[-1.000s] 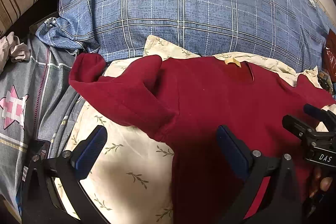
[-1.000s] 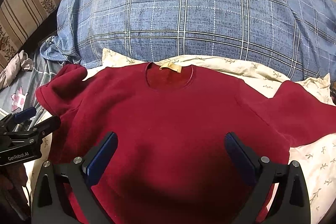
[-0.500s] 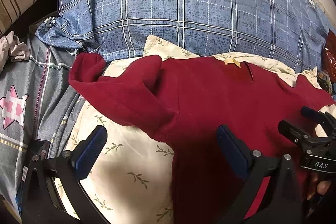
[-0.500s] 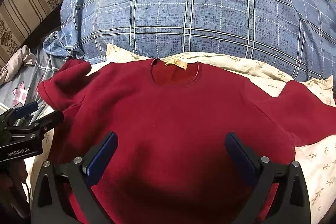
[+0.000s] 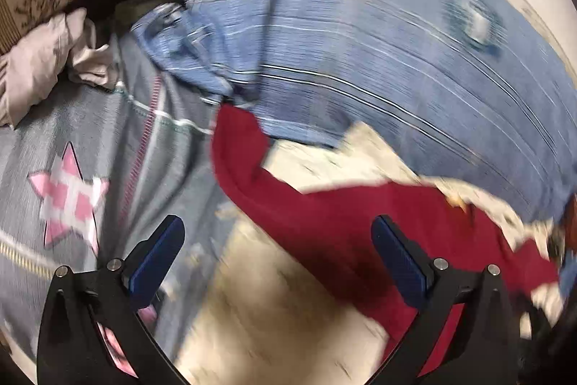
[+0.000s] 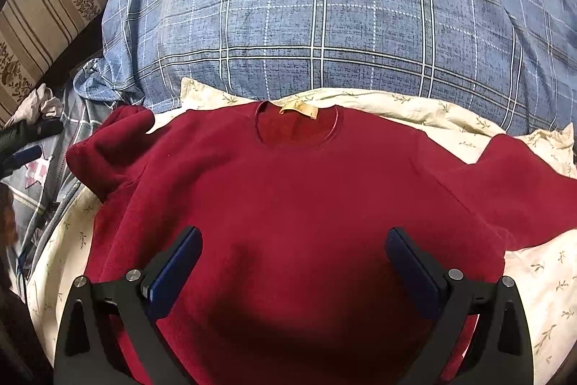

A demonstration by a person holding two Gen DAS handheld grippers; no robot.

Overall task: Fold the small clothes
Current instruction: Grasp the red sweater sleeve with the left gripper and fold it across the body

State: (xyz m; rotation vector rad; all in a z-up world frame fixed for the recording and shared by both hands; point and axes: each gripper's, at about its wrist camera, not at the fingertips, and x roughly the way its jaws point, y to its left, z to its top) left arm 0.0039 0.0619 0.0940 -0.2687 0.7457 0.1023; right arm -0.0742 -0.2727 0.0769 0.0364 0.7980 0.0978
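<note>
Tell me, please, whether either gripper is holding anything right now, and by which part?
Nothing is held: the left gripper and right gripper are both open above the red sweater.

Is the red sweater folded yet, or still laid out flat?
Spread, not folded: the red sweater lies face-up on the cream cloth, collar and both sleeves out; only its left sleeve is bunched.

Your left gripper (image 5: 277, 255), jaws wide apart, hangs over a red sweater (image 5: 324, 215) on cream leaf-print cloth (image 5: 274, 320). The view is blurred; a blue plaid quilt (image 5: 378, 60) lies beyond.
</note>
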